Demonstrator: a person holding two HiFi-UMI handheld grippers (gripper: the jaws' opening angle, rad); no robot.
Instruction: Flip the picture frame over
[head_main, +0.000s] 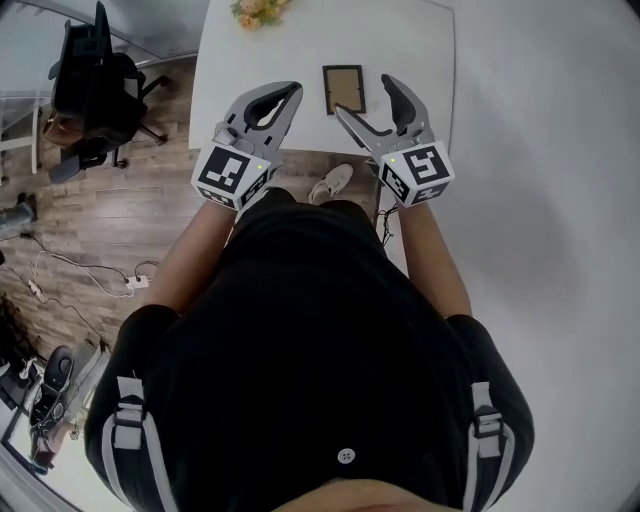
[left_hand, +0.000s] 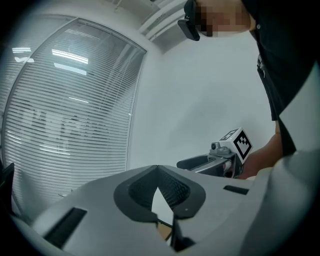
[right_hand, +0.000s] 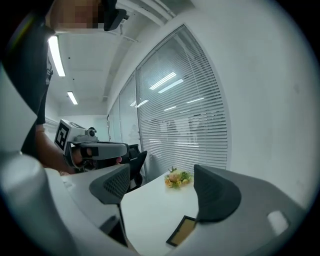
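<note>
One picture frame (head_main: 343, 89) and one flower bunch (head_main: 258, 10) lie on the surface (head_main: 420, 60). Of two tools, the left tool (head_main: 291, 92) is pinched together and the right tool (right_hand: 161, 180) is spread apart.

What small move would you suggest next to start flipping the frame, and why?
Probably ease the right gripper forward and down to the right edge of the frame. Its jaws are apart, and the frame lies flat on the table, untouched, just ahead of it. The left gripper has its jaws together, so it looks less ready to grasp.
</note>
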